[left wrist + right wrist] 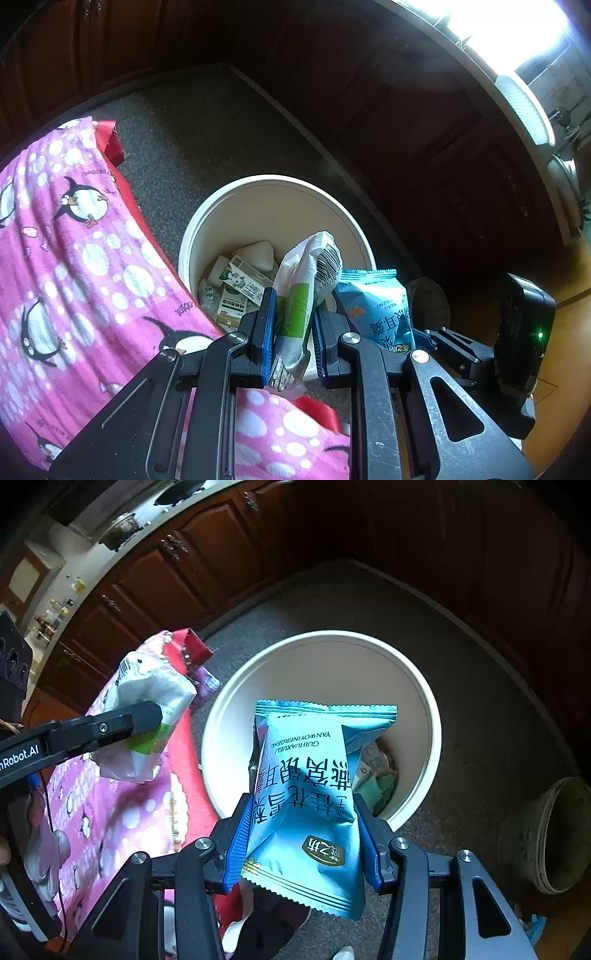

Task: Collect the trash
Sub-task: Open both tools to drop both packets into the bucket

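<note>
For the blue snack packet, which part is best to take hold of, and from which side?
Grip the blue snack packet across its lower half, fingers on its two long side edges, coming from the crimped end nearest the camera. The packet is flat and soft, so squeezing the narrow width holds it firm, as the right gripper does now, leaving the far end free above the white bin.

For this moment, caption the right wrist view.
Right hand-held gripper holds a blue snack packet above the white bin.
</note>
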`<state>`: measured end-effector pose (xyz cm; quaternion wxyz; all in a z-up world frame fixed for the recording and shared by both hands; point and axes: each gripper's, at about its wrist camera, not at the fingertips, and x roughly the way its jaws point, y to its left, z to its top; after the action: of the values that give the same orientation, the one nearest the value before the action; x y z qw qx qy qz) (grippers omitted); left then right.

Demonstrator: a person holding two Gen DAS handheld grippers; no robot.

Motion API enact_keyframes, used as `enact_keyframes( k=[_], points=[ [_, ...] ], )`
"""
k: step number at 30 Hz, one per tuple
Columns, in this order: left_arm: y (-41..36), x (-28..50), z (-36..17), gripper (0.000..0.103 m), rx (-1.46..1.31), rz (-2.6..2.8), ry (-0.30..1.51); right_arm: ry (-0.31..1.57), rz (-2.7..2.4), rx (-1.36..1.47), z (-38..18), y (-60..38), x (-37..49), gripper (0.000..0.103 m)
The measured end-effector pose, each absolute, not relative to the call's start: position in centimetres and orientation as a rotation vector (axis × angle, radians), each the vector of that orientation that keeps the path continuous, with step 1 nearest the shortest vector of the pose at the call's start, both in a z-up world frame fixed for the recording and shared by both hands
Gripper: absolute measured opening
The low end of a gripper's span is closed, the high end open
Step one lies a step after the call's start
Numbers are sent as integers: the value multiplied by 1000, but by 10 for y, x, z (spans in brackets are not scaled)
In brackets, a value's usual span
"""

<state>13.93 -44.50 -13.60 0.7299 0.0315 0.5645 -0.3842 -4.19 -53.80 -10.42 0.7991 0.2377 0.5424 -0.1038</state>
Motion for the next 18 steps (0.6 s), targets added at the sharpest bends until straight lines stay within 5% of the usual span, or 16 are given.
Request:
enact_keyframes(
  k=[13,18],
  points=[
    [-452,137,-155,20,86,-824,1269,1217,-236,513,-127,-538,-27,50],
    [-449,140,-156,41,76,-819,1264,1223,-234,518,-131,-539,-26,50]
  ],
)
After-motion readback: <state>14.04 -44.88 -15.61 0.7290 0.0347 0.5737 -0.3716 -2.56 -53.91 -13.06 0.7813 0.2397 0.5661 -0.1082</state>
